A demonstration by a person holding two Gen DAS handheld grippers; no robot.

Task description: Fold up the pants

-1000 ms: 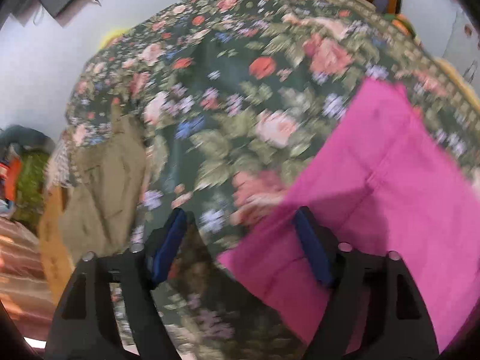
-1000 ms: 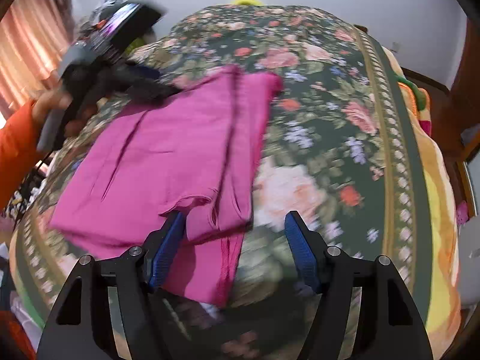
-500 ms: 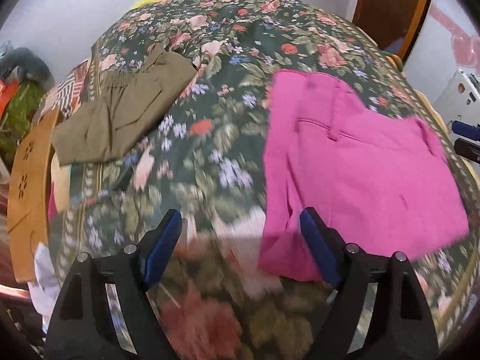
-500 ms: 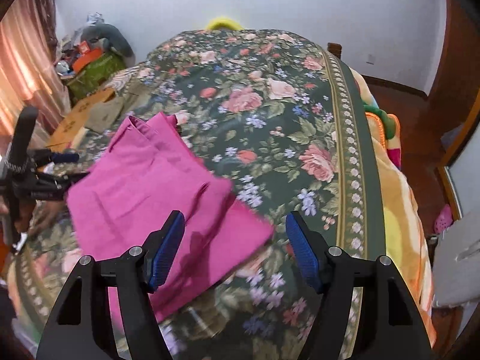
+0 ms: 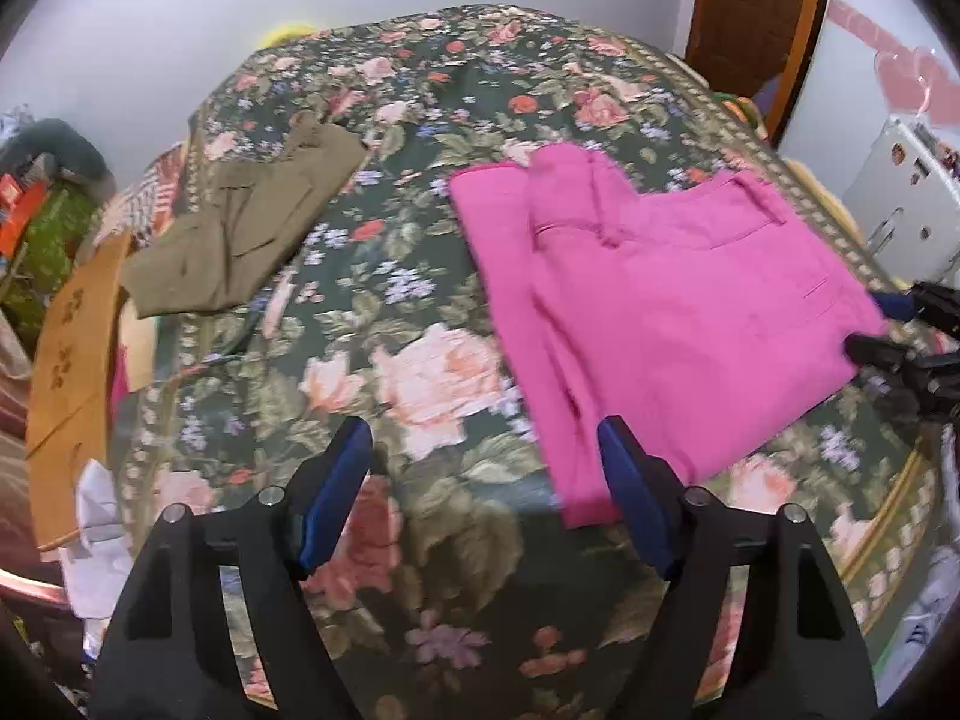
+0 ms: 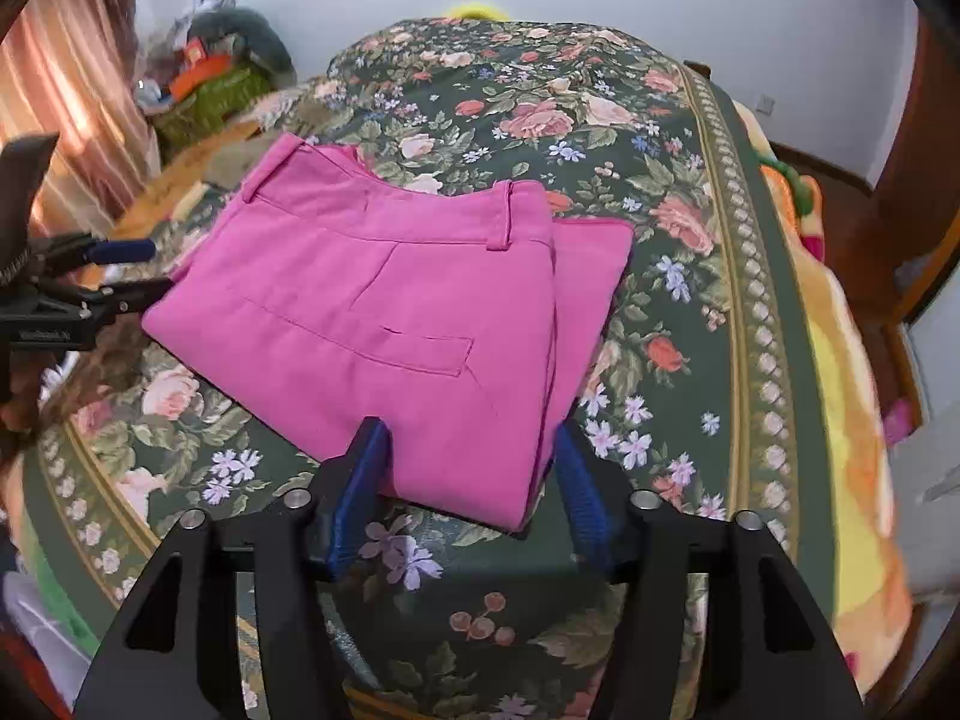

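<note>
The pink pants [image 6: 384,300] lie folded flat on the floral bedspread [image 6: 660,138], waistband and back pocket facing up. My right gripper [image 6: 471,486] straddles their near corner. Its jaws are closing with the fabric edge between the pads, and no pinch shows. My left gripper [image 5: 483,498] is open over the bedspread [image 5: 420,276] with nothing between its fingers, and the pants' [image 5: 672,300] near corner lies just beside its right finger. From the right wrist view the left gripper [image 6: 129,273] sits at the pants' left corner. The right gripper [image 5: 888,324] shows at the far right of the left wrist view.
Folded olive pants [image 5: 240,240] lie at the bed's far left. A brown board [image 5: 72,348] and white cloth hang off that side. A heap of clutter [image 6: 210,78] stands by the curtain. An orange-yellow blanket [image 6: 840,360] drapes the bed's right edge; a door [image 5: 756,12] stands behind.
The pink pants went from being swung and folded over to lying flat and folded. My left gripper drew back from them. My right gripper's jaws narrowed around the near corner.
</note>
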